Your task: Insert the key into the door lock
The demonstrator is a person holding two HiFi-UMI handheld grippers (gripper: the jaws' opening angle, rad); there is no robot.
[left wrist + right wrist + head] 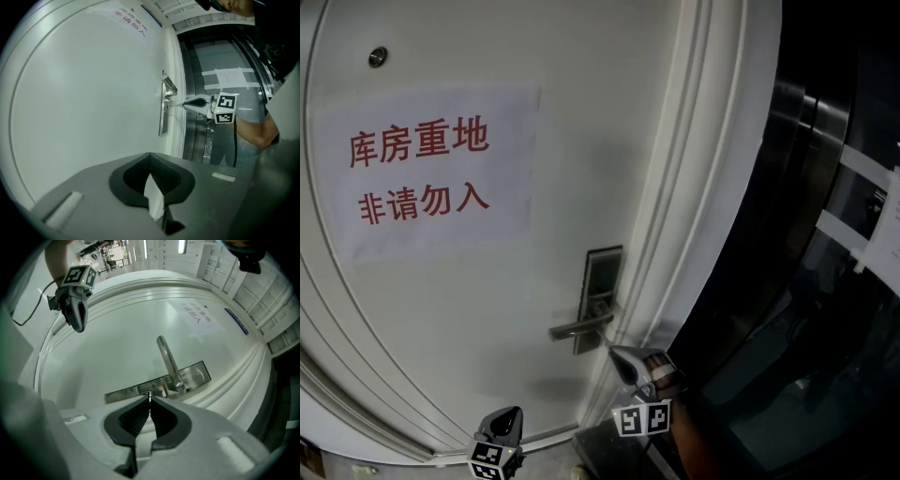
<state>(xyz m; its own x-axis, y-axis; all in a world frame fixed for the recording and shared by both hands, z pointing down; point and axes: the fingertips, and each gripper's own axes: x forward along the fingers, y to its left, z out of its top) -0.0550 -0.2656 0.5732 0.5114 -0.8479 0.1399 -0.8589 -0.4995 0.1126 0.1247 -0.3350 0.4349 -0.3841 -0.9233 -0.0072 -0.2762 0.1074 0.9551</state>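
The jaws of my right gripper (pixel 150 400) pinch the key (pixel 149 394): light, stiff, slippery metal, I judge, best held at its head. My left gripper (pixel 150 161) has its jaws pressed together.

Storeroom entrance in a hallway (red keep-out notice (pixel 422 173) on white door (pixel 581 122), steel doors (pixel 811 141) beside)
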